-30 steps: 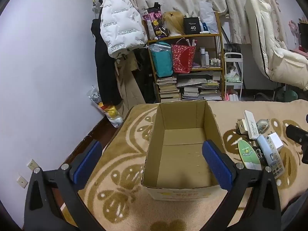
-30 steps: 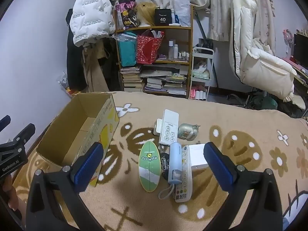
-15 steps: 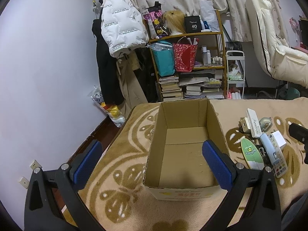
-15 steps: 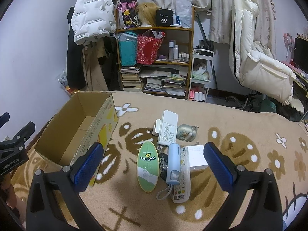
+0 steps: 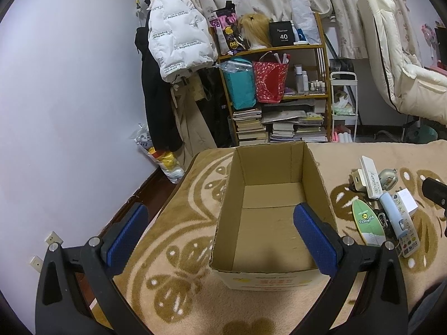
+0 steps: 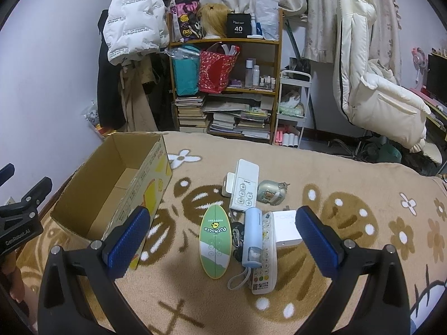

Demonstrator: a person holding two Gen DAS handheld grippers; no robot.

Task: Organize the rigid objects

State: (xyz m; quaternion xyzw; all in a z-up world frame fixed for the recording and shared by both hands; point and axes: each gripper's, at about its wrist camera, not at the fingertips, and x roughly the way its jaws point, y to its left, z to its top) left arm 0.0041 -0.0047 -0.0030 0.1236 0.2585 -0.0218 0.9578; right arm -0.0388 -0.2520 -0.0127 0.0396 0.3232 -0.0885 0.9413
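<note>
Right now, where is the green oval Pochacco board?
In the right wrist view, the green oval board lies flat on the blanket, between the cardboard box and the pale blue tube.

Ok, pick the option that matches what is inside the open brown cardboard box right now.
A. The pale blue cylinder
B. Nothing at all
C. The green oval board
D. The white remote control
B: the left wrist view looks straight into the open brown cardboard box and shows only its bare floor, while the green oval board, pale blue cylinder and white remote control all lie on the patterned blanket beside it.
</note>
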